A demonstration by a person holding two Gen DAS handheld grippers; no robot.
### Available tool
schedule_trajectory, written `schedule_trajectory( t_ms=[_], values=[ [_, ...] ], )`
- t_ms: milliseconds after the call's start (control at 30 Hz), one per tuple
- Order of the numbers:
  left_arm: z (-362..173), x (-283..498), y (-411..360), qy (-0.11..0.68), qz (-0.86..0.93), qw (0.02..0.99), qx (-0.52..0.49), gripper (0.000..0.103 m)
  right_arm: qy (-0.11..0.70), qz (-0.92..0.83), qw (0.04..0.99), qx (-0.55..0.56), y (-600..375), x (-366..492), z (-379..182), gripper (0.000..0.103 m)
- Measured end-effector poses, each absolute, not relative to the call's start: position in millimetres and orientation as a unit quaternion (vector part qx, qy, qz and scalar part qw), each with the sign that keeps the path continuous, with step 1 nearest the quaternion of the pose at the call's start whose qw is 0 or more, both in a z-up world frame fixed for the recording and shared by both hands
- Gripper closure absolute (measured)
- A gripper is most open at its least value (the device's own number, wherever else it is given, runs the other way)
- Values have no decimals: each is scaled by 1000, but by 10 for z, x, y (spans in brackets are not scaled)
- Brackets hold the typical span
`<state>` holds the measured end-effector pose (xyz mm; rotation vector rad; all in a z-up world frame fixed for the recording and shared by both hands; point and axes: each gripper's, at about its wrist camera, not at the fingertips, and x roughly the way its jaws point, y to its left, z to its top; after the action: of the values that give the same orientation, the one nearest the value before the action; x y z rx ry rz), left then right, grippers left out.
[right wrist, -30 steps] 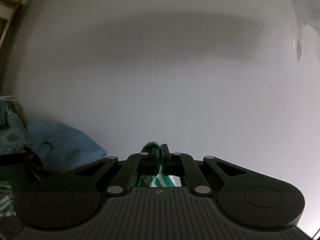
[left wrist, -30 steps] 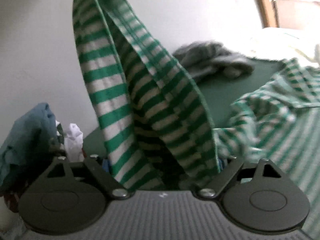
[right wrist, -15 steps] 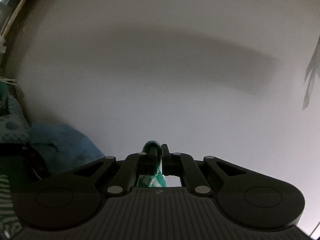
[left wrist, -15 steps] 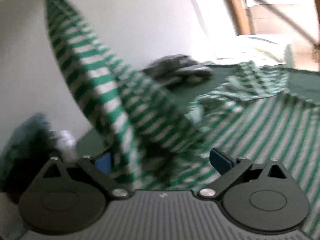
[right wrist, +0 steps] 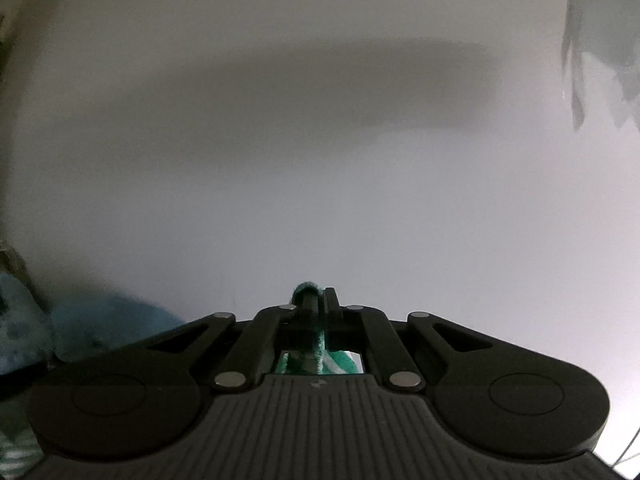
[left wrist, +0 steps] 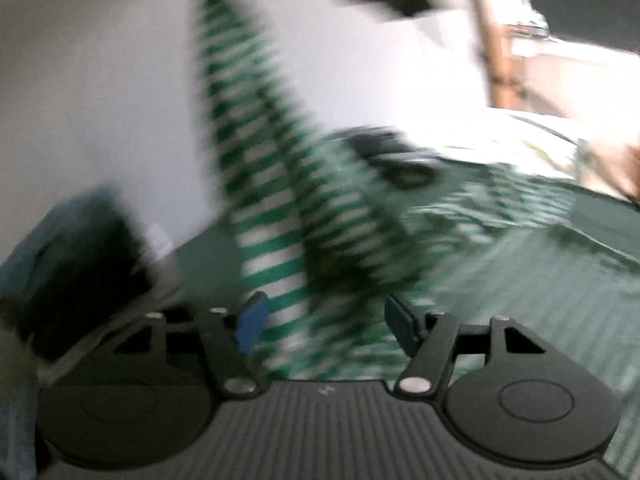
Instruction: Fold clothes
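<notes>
Between the blue pads [left wrist: 252,322] of the left gripper [left wrist: 326,322] hangs a band of the green-and-white striped garment [left wrist: 272,216]; the jaws stand apart and are closing, with the cloth in the gap but no pad visibly pressing on it. From there the striped fabric rises as a long twisted strip toward the top of the left wrist view, where a dark blurred shape holds its upper end, and it also spreads out low to the right over the dark green surface [left wrist: 600,216]. The right gripper [right wrist: 316,300] is clamped together on a bunched fold of the same garment, a green tuft showing at its fingertips and more stripes under the linkage. Farther off, a grey garment [left wrist: 394,160] lies on the green surface, a blue cloth heap [right wrist: 108,324] sits at the left against the pale wall [right wrist: 320,160], and a wooden frame [left wrist: 496,60] stands at the far right. The left view is heavily blurred.
</notes>
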<state>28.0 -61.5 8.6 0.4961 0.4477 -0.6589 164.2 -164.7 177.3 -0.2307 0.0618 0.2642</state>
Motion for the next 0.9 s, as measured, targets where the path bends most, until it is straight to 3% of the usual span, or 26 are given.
schedule_trajectory(
  t_ms=[100,167,333,433,900],
  values=[
    [-130,213,-989,218,-360,862,283,37,27,143,983,-111,-1598,1610,1777,102],
    [-290,286,-1180,237,-370,848,296,45,20,156,983,-95,-1587,1557,1819,102],
    [-484,624,-1435,272,-372,841,284,45,3,161,979,-123,-1469,1332,1911,102],
    [-521,759,-1371,279,-360,851,262,39,-8,169,979,-117,-1492,1094,1985,102],
    [-475,899,-756,313,-349,857,214,38,-14,88,987,-136,-1663,115,2093,102]
  ],
)
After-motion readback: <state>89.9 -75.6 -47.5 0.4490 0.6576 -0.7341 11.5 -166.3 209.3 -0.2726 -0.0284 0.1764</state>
